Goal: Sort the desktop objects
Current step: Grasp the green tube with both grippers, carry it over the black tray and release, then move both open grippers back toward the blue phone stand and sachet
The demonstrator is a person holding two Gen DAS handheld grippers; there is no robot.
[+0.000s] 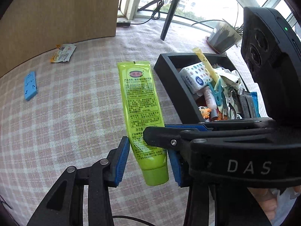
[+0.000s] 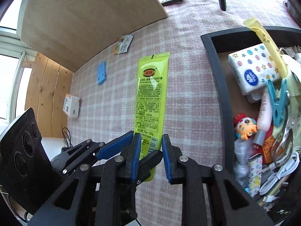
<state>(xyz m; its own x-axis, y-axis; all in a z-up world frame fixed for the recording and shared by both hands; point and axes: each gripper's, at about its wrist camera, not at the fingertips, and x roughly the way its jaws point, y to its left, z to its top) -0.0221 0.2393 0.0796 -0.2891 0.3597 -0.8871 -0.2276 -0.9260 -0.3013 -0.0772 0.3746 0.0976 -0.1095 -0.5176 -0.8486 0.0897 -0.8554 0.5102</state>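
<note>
A green hand-cream tube [image 1: 141, 109] is held up over the checked tablecloth, cap end toward the cameras. My left gripper [image 1: 148, 160] has its blue pads on both sides of the tube's lower part, near the cap. My right gripper [image 2: 151, 156] also has its blue pads on either side of the tube [image 2: 151, 98], from a crossing angle, and its finger [image 1: 180, 130] lies across the tube in the left wrist view. A black storage box [image 1: 169, 86] full of small items sits just right of the tube.
A blue flat block [image 1: 30, 85] and a snack sachet [image 1: 63, 53] lie on the cloth at left. A wooden board [image 1: 56, 15] stands behind. A white box [image 2: 72, 105], a plant pot [image 1: 223, 37] and a tripod leg [image 1: 169, 17] stand further off.
</note>
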